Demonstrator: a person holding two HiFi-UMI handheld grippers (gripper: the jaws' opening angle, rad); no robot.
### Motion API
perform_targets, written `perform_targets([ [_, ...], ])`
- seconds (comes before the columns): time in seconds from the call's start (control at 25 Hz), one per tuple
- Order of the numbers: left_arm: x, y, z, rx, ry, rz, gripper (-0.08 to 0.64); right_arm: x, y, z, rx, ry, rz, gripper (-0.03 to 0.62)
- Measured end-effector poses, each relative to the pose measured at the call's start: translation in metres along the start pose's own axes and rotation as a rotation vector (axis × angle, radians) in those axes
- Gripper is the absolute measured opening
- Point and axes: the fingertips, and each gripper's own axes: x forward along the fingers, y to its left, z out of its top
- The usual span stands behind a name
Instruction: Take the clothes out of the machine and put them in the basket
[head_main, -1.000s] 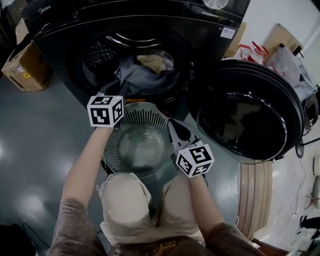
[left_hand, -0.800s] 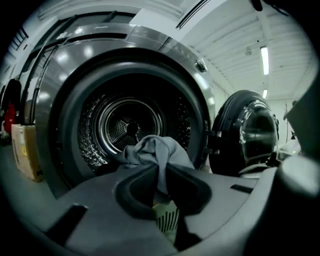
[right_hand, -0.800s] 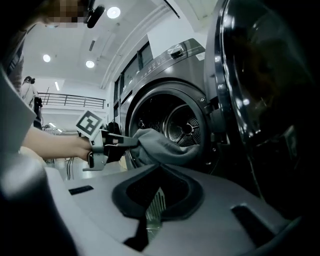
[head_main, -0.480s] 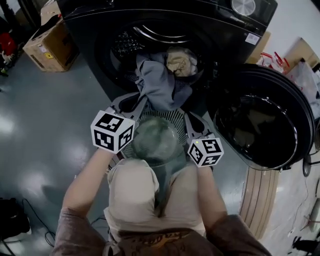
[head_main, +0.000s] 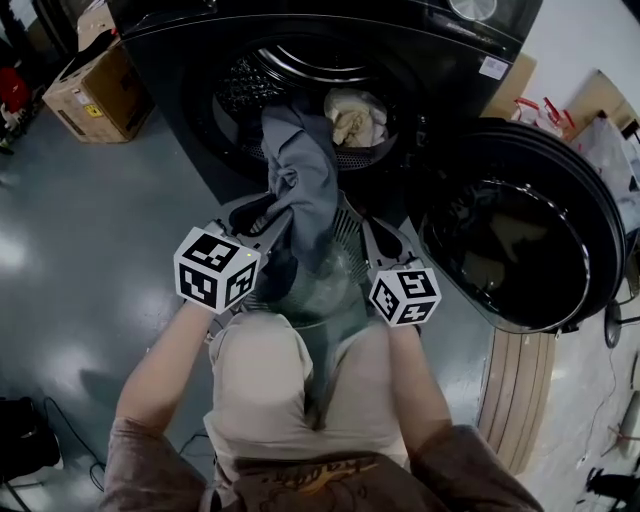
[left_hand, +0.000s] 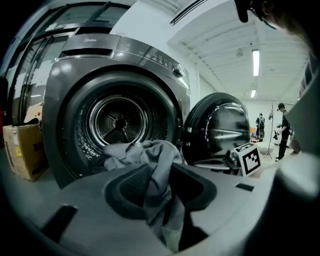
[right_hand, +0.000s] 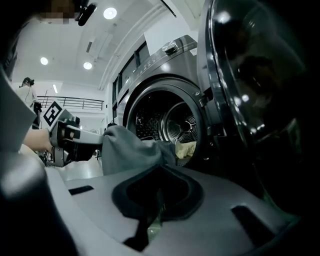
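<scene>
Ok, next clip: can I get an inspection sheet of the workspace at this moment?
Surface: glossy grey floor; laundry basket stands on it before the washing machine.
Job's things: machine door swung open; grey garment trails from the drum down over the basket; cream garment inside the drum.
Clutter: cardboard box left of the machine; plastic bags beyond the door.
Grippers: left gripper jaws have just been opening, grey garment between them, pads touching it; right gripper shut, empty.
Cables: thin black cable on the floor, lower left.
Surroundings: people standing far off; ceiling strip lights.
</scene>
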Motion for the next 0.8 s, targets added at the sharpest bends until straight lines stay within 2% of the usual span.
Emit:
perform_targets([
  [0.08, 0.003, -0.005, -0.002, -0.003, 0.005, -0.025, 0.224, -0.001, -0.001, 0.000, -0.005, -0.001, 0.001, -0.002],
  [0.16, 0.003, -0.006, 0.000, -0.009, -0.009, -0.034, 0.270, -0.002, -0.003, 0.000, -0.006, 0.000, -0.002, -0.003],
  [0.32, 0.015, 0.010, 0.004, -0.014, -0.028, 0.003, 0.319, -0.002, -0.003, -0.001, 0.005, 0.001, -0.004, -0.003],
  [0.52, 0.054, 0.043, 0.003, 0.000, -0.034, 0.071, 0.362, -0.006, 0.004, 0.005, -0.009, -0.008, 0.015, -0.002],
  [0.8, 0.125, 0.093, -0.006, 0.068, 0.051, 0.144, 0.403, -0.014, 0.010, 0.012, -0.028, -0.022, 0.025, -0.002],
])
